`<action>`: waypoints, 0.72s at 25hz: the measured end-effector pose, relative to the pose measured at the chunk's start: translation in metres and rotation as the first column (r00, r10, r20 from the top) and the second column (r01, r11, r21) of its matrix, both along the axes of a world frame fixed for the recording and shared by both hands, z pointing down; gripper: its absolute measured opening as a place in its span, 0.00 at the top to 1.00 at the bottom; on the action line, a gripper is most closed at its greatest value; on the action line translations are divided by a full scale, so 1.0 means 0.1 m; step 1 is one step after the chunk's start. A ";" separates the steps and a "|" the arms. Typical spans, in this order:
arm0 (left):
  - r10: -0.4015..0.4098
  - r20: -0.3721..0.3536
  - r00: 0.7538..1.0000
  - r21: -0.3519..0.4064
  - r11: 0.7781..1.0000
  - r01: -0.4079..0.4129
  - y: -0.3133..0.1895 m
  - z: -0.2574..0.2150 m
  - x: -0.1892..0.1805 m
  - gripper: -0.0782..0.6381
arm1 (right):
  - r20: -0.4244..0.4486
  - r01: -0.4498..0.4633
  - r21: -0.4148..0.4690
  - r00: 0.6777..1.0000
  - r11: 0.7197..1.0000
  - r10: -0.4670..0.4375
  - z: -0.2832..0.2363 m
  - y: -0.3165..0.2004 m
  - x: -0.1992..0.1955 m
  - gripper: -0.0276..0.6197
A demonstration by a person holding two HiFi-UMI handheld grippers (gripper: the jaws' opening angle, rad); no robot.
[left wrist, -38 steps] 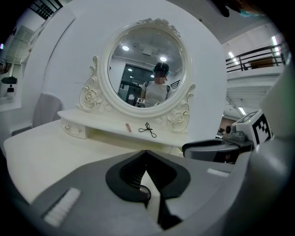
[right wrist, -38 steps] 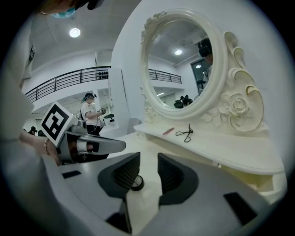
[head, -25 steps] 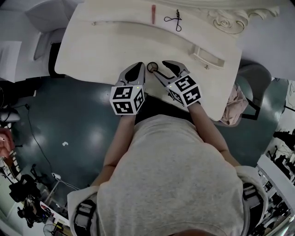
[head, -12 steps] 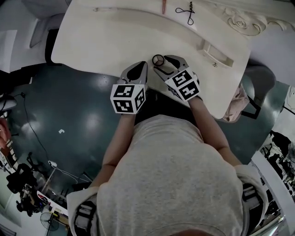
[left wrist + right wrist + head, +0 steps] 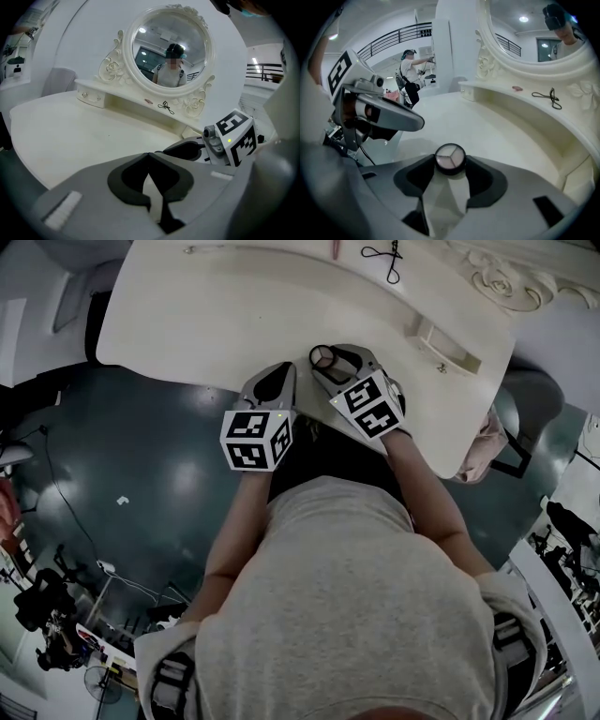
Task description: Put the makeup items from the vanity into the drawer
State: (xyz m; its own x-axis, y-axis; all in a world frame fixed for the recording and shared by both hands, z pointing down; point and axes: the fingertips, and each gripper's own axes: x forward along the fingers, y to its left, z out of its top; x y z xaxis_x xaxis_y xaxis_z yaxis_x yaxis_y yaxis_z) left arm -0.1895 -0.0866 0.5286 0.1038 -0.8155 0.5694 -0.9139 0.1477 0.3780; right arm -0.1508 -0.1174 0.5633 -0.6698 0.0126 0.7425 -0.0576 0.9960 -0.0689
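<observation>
A small round compact (image 5: 322, 356) with pale powder under a clear lid lies on the cream vanity top (image 5: 206, 315) near its front edge. My right gripper (image 5: 330, 362) has just been opening. Its jaws now stand wide around the compact (image 5: 450, 157), which sits between the fingertips of the right gripper (image 5: 450, 164). To its left, my left gripper (image 5: 279, 373) hovers with its jaws shut and nothing in them; in its own view the left gripper (image 5: 149, 154) shows tips that meet. A pink stick (image 5: 335, 247) and a black cord (image 5: 384, 254) lie on the raised back shelf.
An ornate round mirror (image 5: 171, 47) stands behind the shelf, which has a small knobbed drawer (image 5: 91, 96) at its left end. A chair with pink cloth (image 5: 483, 451) is by the vanity's right end. Dark floor lies to the left. A person (image 5: 410, 70) stands far off.
Both grippers have sunk toward the vanity top. The right gripper's jaws have widened, and the compact, which lay just off its left fingertip, now sits between its tips.
</observation>
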 end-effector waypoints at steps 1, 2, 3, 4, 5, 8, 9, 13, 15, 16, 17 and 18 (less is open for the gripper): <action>0.004 0.000 1.000 -0.001 1.000 -0.004 0.00 0.00 0.00 0.88 | 0.006 -0.006 -0.008 1.000 1.000 0.006 0.00 0.01 0.00 0.63; 0.010 0.000 1.000 -0.001 1.000 -0.010 -0.01 0.00 0.01 0.88 | 0.010 -0.011 -0.012 1.000 1.000 0.011 -0.01 0.01 0.00 0.63; 0.018 0.001 1.000 -0.002 1.000 -0.018 -0.01 0.00 0.01 0.88 | 0.012 -0.016 -0.015 1.000 1.000 0.016 -0.01 0.00 0.00 0.63; 0.026 0.002 1.000 -0.002 1.000 -0.026 -0.02 -0.01 0.02 0.88 | 0.015 -0.024 -0.018 1.000 1.000 0.024 -0.02 -0.01 0.01 0.63; 0.035 0.003 0.999 -0.002 0.999 -0.035 -0.02 -0.01 0.03 0.88 | 0.020 -0.033 -0.024 0.999 0.999 0.034 -0.04 -0.01 0.03 0.63; 0.065 0.009 0.998 -0.005 0.998 -0.065 -0.05 -0.03 0.08 0.88 | 0.054 -0.062 -0.049 0.996 0.997 0.065 -0.11 -0.02 0.08 0.63; 0.078 0.012 0.997 -0.007 0.997 -0.078 -0.07 -0.03 0.10 0.88 | 0.067 -0.074 -0.057 0.995 0.996 0.077 -0.13 -0.03 0.11 0.63; 0.137 0.021 0.990 -0.001 0.991 -0.137 -0.18 -0.08 0.22 0.88 | 0.107 -0.139 -0.071 0.983 0.988 0.146 -0.25 -0.12 0.27 0.63; 0.176 0.030 0.984 0.010 0.984 -0.176 -0.26 -0.12 0.29 0.88 | 0.120 -0.185 -0.074 0.974 0.980 0.193 -0.31 -0.20 0.38 0.63; 0.196 0.034 0.980 0.016 0.980 -0.196 -0.30 -0.14 0.33 0.88 | 0.128 -0.210 -0.075 0.968 0.975 0.218 -0.34 -0.23 0.43 0.63; 0.215 0.037 0.976 0.020 0.976 -0.215 -0.32 -0.16 0.38 0.88 | 0.136 -0.232 -0.076 0.961 0.970 0.240 -0.37 -0.27 0.48 0.63; 0.231 0.040 0.972 0.023 0.972 -0.232 -0.35 -0.17 0.43 0.88 | 0.143 -0.252 -0.076 0.955 0.965 0.261 -0.40 -0.30 0.54 0.63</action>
